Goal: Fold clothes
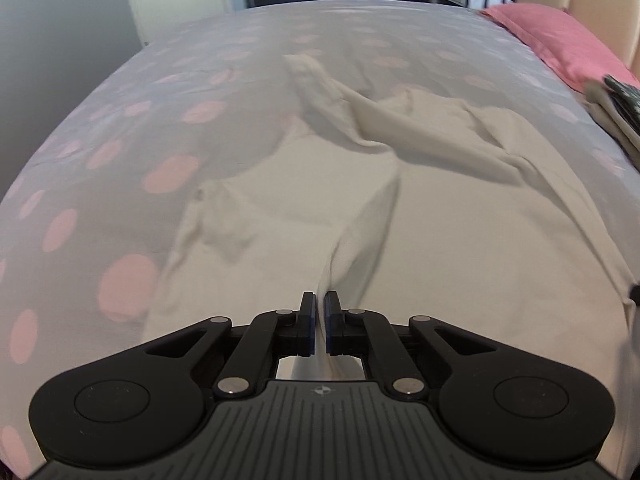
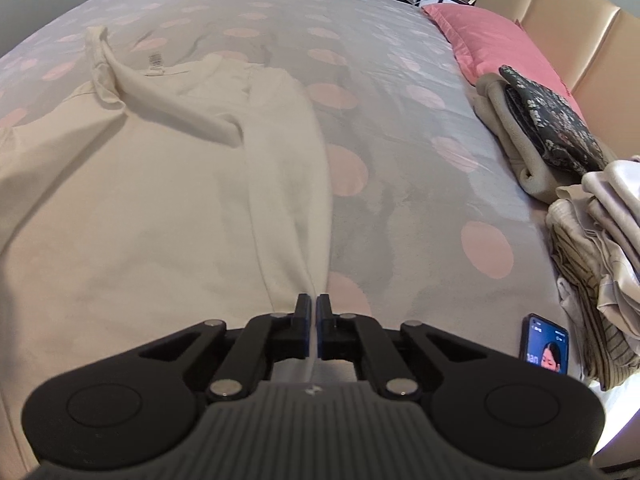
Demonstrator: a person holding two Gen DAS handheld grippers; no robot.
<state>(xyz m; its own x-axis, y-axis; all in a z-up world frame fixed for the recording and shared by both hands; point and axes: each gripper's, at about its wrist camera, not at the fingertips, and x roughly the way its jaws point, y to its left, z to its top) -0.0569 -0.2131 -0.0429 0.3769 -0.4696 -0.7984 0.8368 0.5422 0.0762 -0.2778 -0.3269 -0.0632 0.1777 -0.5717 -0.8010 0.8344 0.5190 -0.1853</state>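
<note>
1. A cream shirt (image 2: 152,184) lies spread on a bed (image 2: 400,140), its cover grey with large pink dots. The shirt takes up the near left part of the bed in the right wrist view and the near middle in the left wrist view.
2. The left gripper (image 1: 320,304) has its jaws pressed together, pinching a raised ridge of the shirt's near edge. The cloth pulls up into a fold that runs away from the fingertips.
3. The right gripper (image 2: 314,306) is likewise pressed together, pinching the shirt at its near right edge, where a long folded band of cloth leads away toward the far side.
4. At the far end of the shirt a collar (image 2: 100,60) stands up, twisted, with a small label (image 2: 154,60) showing just beside it.
5. A pink pillow (image 2: 492,40) lies at the right of the bed against a padded beige headboard (image 2: 560,20).
6. Near the pillow sits a folded beige garment (image 2: 512,136) with a dark flowered piece (image 2: 552,120) lying on top of it.
7. Nearer to the camera on the right is a loose pile of pale and striped clothes (image 2: 600,248).
8. A phone (image 2: 546,346) with a lit screen lies on the bed just beside that pile.
9. The left wrist view is blurred.
</note>
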